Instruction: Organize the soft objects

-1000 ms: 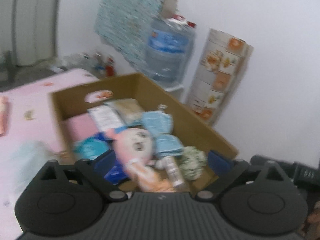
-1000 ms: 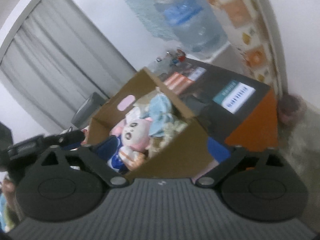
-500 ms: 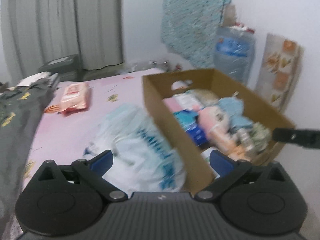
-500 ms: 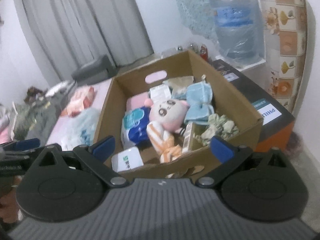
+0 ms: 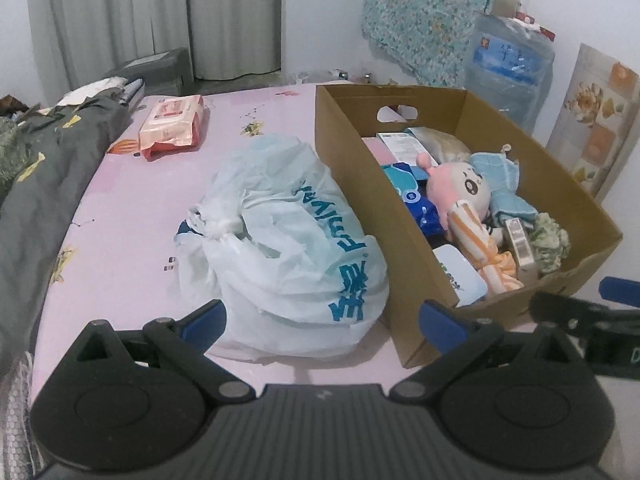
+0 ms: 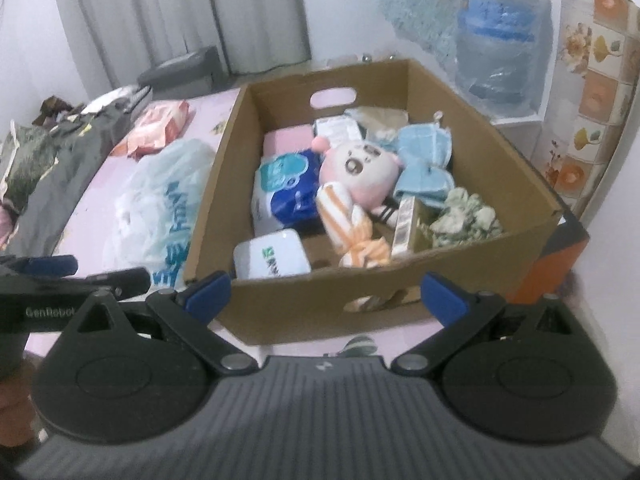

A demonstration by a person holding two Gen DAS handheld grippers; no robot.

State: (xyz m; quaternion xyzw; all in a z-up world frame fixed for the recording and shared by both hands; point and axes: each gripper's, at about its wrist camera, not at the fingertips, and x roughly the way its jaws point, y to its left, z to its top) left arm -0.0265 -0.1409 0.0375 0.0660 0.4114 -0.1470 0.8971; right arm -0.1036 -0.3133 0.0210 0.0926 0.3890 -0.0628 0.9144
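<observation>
A cardboard box (image 5: 344,152) (image 6: 532,200) stands on the pink bed, holding a pink plush doll (image 5: 460,188) (image 6: 364,176), a blue wipes pack (image 6: 284,184), light blue cloths (image 6: 424,164), a white case (image 6: 272,258) and a green-white scrunched cloth (image 6: 468,216). A tied white plastic bag (image 5: 288,240) (image 6: 160,204) lies left of the box. My left gripper (image 5: 322,320) is open just before the bag. My right gripper (image 6: 324,292) is open at the box's near wall. Neither holds anything.
A pink wipes packet (image 5: 172,126) lies further back on the bed (image 5: 120,240). A dark blanket (image 5: 36,184) covers the left side. A water jug (image 6: 500,40), a floral roll (image 6: 592,80) and grey curtains (image 5: 160,12) stand behind.
Both cameras have swung left and back from the box. The left view now takes in the plastic bag and bed; the right view has levelled out in front of the box.
</observation>
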